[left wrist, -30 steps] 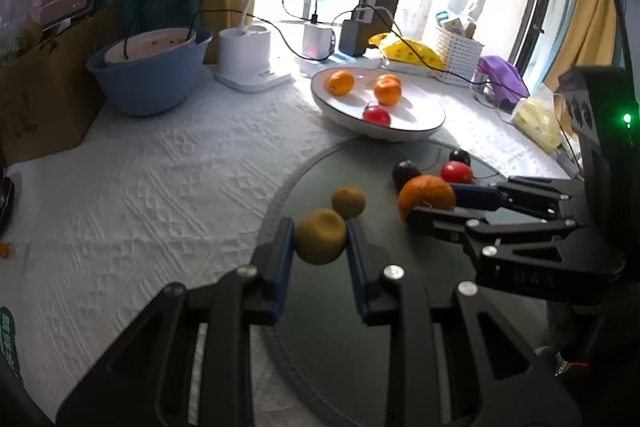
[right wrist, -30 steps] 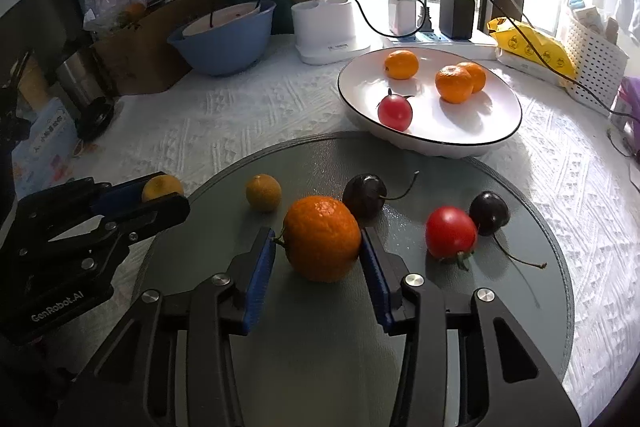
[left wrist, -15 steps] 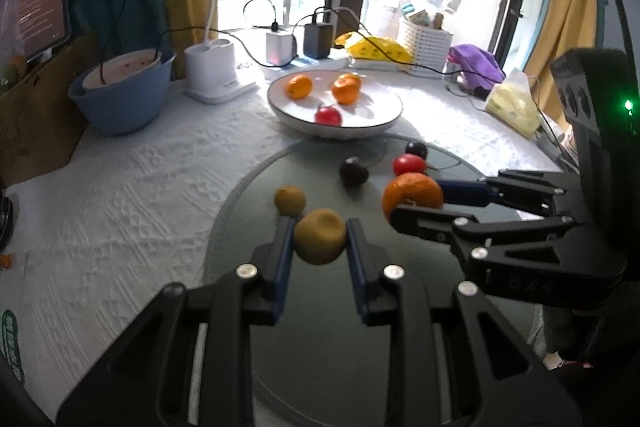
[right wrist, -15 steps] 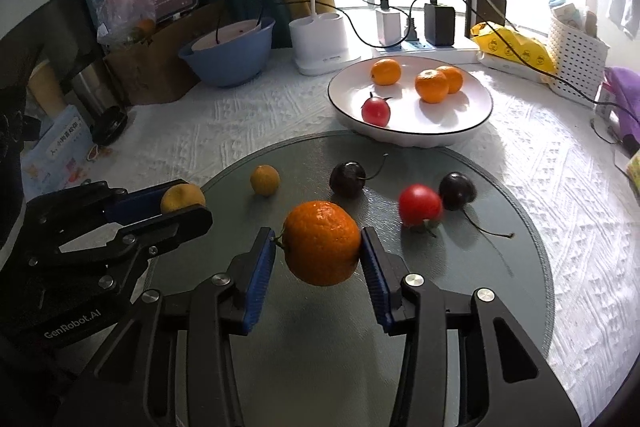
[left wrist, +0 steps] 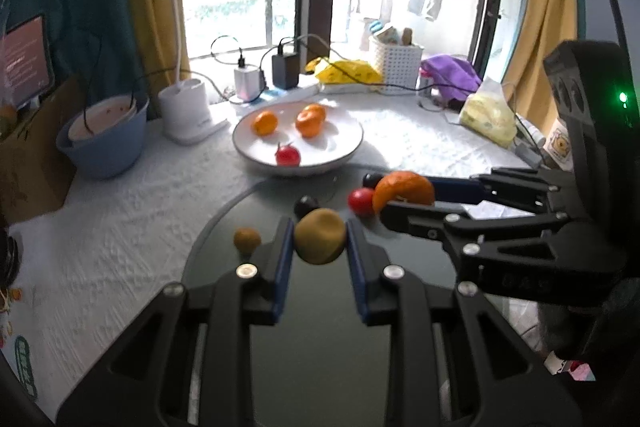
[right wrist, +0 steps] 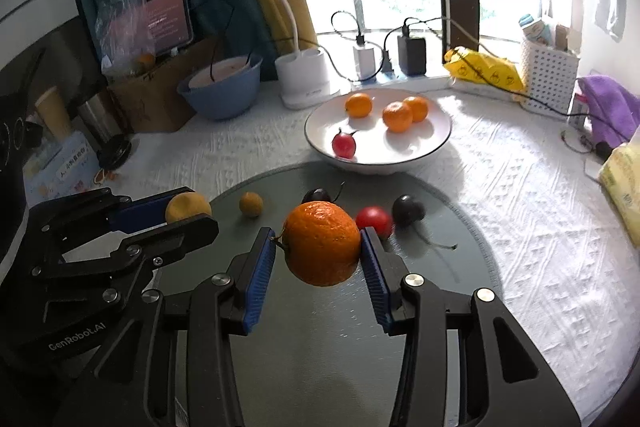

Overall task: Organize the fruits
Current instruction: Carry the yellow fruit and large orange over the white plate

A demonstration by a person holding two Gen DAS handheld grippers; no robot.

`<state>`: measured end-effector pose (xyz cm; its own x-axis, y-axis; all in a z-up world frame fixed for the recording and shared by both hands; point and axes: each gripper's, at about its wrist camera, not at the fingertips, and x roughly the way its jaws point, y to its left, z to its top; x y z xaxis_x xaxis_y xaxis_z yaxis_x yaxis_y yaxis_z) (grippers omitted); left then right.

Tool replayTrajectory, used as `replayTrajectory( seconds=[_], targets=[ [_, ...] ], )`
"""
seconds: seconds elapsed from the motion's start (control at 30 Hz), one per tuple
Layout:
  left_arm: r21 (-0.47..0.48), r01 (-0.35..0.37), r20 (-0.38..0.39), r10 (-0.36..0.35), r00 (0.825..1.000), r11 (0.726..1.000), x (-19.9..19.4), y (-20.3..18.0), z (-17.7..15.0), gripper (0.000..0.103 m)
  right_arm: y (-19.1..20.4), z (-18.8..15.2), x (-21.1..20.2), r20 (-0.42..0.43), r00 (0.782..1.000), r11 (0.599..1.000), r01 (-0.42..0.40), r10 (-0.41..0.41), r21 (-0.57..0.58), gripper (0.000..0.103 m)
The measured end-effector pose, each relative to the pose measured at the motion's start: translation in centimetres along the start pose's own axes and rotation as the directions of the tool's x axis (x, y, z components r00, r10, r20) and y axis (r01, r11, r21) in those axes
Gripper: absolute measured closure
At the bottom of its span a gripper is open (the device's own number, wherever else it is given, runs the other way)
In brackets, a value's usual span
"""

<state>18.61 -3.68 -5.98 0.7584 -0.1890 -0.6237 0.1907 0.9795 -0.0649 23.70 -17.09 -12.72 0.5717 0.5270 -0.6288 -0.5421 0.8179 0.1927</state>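
Left wrist view: the left gripper [left wrist: 320,251] pinches 1 yellow-green round fruit [left wrist: 320,235] between its blue pads, held clear above the dark round glass mat [left wrist: 320,347]. Beside it, the right gripper [right wrist: 320,255] pinches 1 large orange [right wrist: 322,243] the same way, its stem end turned toward the left pad; the orange is near round, so no long axis can be told. Both fruits hang over the near half of the mat.

On the mat lie 4 loose fruits: 1 small yellow-orange fruit [right wrist: 251,204] near the mat's left edge, 1 red cherry tomato [right wrist: 374,221], and 2 dark cherries [right wrist: 407,210] toward its far edge. One cherry's stem trails toward the mat's right edge; the other cherry sits partly hidden behind the held orange, with its stem curving up.

Just past the mat's far edge stands 1 white plate [right wrist: 434,143] on the white tablecloth [right wrist: 520,187]. It carries 4 fruits: 3 small oranges [right wrist: 397,116] toward its far side, 2 of them touching, and 1 red fruit [right wrist: 344,145] with a stem near its front-left rim.

At the table's far left stand 1 blue bowl [right wrist: 224,99] and 1 white desk lamp [right wrist: 304,79].
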Motion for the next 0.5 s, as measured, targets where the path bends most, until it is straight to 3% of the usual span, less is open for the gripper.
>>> replayTrajectory(
  seconds=[0.5],
  targets=[
    [0.041,-0.003,0.057,0.001,0.998,0.999,0.7,0.5,3.8,0.076,-2.7,3.1,-1.3,0.073,0.996,0.998,0.056,-0.057,0.015,0.057]
  ],
)
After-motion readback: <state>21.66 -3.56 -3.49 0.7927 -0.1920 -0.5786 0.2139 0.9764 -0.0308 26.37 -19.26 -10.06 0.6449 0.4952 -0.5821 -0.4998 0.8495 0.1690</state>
